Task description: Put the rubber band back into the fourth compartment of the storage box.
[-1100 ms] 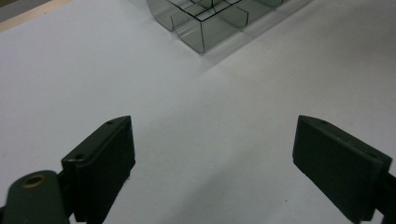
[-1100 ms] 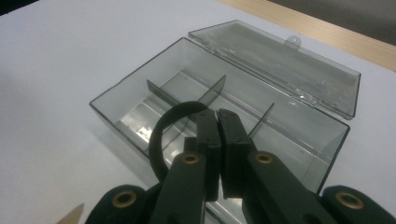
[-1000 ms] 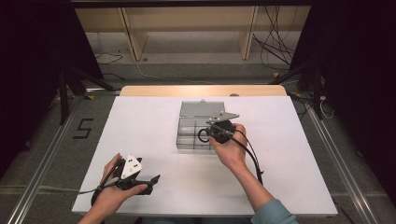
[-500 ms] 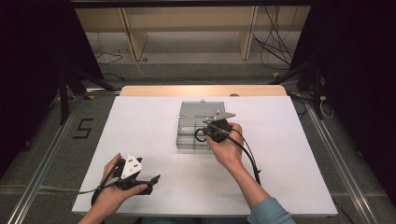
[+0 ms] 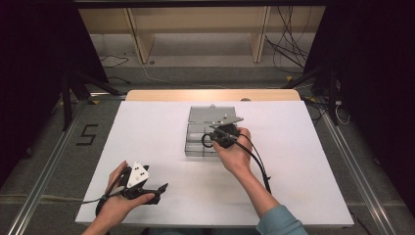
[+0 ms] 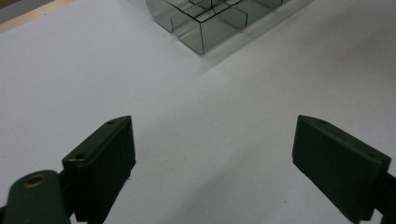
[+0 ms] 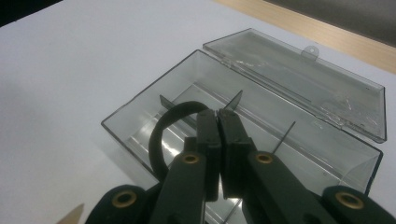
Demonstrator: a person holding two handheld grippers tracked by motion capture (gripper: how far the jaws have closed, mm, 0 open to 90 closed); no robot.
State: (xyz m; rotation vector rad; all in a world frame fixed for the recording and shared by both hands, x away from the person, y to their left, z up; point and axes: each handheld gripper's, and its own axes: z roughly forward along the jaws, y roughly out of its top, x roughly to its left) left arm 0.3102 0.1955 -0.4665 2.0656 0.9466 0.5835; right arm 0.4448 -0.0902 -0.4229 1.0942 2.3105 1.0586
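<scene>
R gripper (image 7: 217, 116) clenched on a black band (image 7: 163, 128). Jaws pinch one end of the loop, rest of it curls out to the side in R gripper view. Same loop visible in high view (image 5: 206, 141), sticking out beside the gripper (image 5: 221, 136), over the box.

Band hangs above the box (image 7: 140, 105), over the near compartments. Can't tell if it touches the dividers or floor. Not resting flat anywhere I can see.

Box: clear plastic, compartmented, thin dividers (image 7: 236, 99) standing up inside. Lid (image 7: 299, 70) flipped open, lying flat on the far side, hinged to the back wall, small tab on its far edge. No contents seen in the compartments in view. Sits mid-table, slightly toward the far edge (image 5: 195, 132).

R hand (image 5: 235, 154) comes in from the near side, gripper pointed down and away into the box.

L gripper (image 5: 147, 188) released, jaws wide apart, nothing between them. L gripper view: both pads (image 6: 105, 163) over bare white table (image 6: 210, 140), box corner (image 6: 205, 32) farther off at top of view. L hand (image 5: 117, 200) rests at near-left table corner, well apart from box and R gripper.

Table (image 5: 147, 142): white sheet on a wood top, wood strip showing along far edge.
</scene>
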